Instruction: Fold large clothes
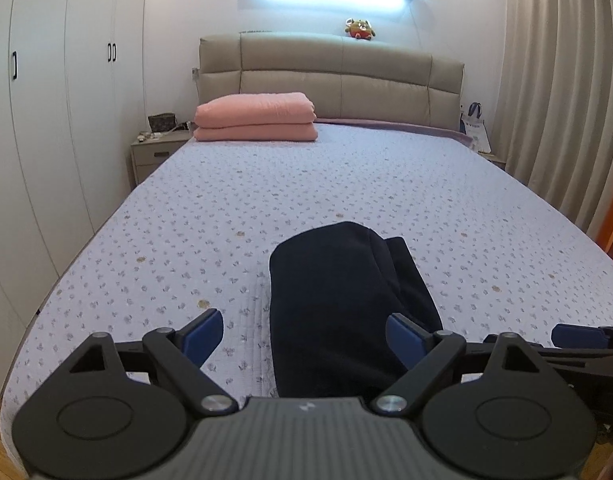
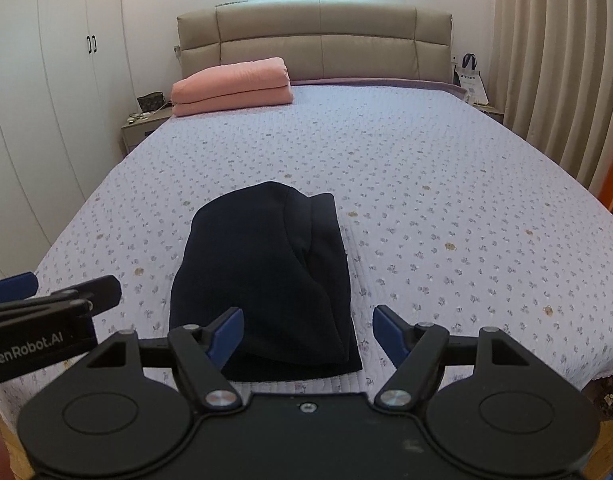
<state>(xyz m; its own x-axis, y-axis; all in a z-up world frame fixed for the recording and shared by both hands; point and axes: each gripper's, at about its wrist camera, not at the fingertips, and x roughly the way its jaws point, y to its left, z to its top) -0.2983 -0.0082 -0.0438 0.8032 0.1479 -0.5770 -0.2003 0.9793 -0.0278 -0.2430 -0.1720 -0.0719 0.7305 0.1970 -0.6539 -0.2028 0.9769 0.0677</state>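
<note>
- Left wrist view: dark garment (image 1: 342,304) lies on the bed (image 1: 346,184), gathered into a compact, narrow bundle near the foot edge, long axis running away from the camera. It looks like a folded or part-folded piece, with a second layer showing along its right side, so I judge the folding to be well along.
- Left gripper (image 1: 304,334) hovers just above the near end of the bundle with its jaws spread wide and nothing between them. The left blue pad sits over bare bedspread; the right blue pad sits over the cloth's right portion. So the garment's left edge falls between the jaws, off-centre toward the right pad.
- That wide spread suits either a release or readiness to take a fresh hold; which of the two cannot be told.
- A blue-tipped part of the right gripper (image 1: 578,336) shows at the right margin, level with the left one.
- Far off, a folded pink blanket (image 1: 254,118) rests by the headboard (image 1: 330,80), well apart from the work.
- Right wrist view: right gripper (image 2: 308,332) also has its jaws wide apart and empty. Its left pad overlaps the near right part of the garment (image 2: 262,276); its right pad is over bare bedspread, so the cloth's right edge lies between them.
- The left gripper's (image 2: 46,304) side enters at the left, beside the bundle's near left corner.
- Both tools flank the near end, likely placed to handle that end together.
</note>
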